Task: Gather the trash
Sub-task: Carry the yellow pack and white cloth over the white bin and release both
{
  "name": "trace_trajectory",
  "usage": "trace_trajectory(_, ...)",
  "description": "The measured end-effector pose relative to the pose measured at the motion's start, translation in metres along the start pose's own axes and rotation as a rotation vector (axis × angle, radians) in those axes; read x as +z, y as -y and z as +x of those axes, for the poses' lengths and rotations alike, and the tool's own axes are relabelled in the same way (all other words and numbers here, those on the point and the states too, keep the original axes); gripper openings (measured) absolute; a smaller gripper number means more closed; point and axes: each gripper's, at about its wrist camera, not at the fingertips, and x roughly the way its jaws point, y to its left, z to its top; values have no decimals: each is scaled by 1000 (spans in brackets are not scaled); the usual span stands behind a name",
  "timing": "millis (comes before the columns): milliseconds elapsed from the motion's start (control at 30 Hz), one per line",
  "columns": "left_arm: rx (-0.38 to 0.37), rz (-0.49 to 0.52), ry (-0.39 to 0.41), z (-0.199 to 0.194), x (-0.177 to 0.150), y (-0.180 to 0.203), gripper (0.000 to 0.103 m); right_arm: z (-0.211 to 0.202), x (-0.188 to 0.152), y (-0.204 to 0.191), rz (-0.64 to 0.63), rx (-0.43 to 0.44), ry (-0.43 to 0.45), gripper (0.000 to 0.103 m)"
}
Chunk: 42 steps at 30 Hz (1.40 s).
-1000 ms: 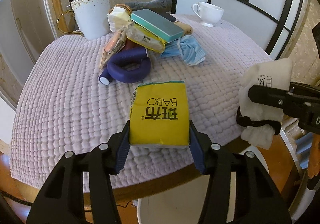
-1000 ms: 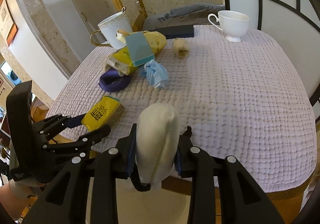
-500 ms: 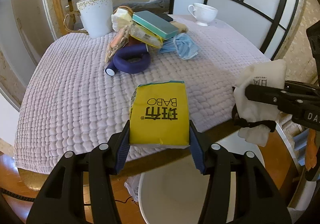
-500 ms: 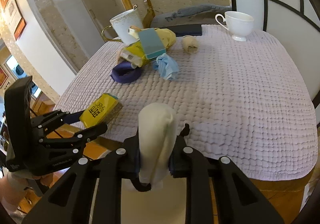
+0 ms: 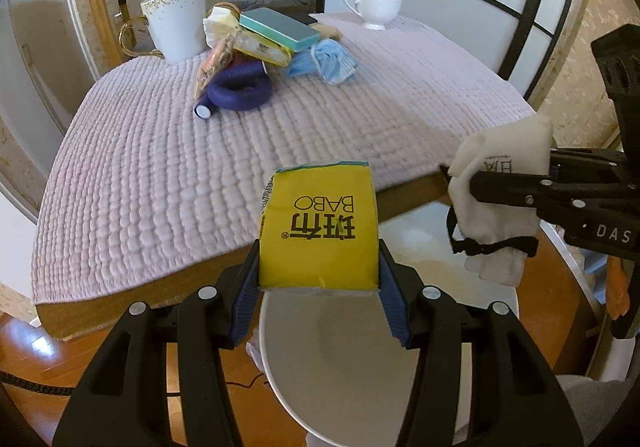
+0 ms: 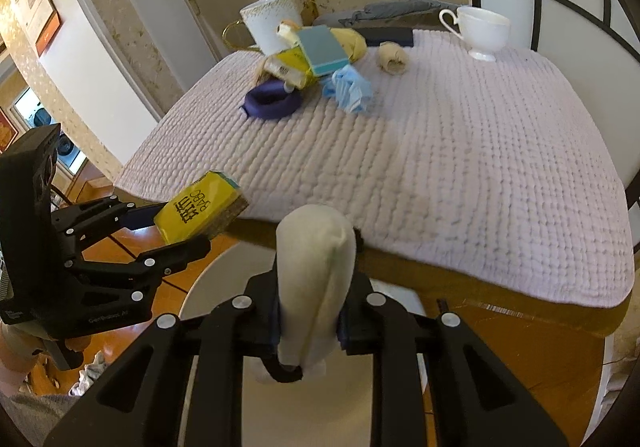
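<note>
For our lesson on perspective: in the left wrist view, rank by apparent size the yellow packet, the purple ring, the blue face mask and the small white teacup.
1. yellow packet, though it is nearest the camera, held in the left hand-held gripper
2. purple ring
3. blue face mask
4. small white teacup, which looks close to the mask and stands farthest away

We see the round white plastic bin [image 5: 340, 359] below the quilted lilac desk [image 5: 160, 183] edge; beyond it, the gold-rimmed white mug [image 5: 176, 27] at far left, the white footed teacup [image 5: 376, 7] far right.
</note>
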Motion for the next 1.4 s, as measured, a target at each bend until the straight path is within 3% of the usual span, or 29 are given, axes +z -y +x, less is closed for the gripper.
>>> trace_trajectory(633,-11,38,-76,7,-45,21,54,27,-41,-8,-7,-4,-120,21)
trace_trajectory(1400,-30,58,-173,46,-67,27,54,75,-48,-5,7,-38,-190,21)
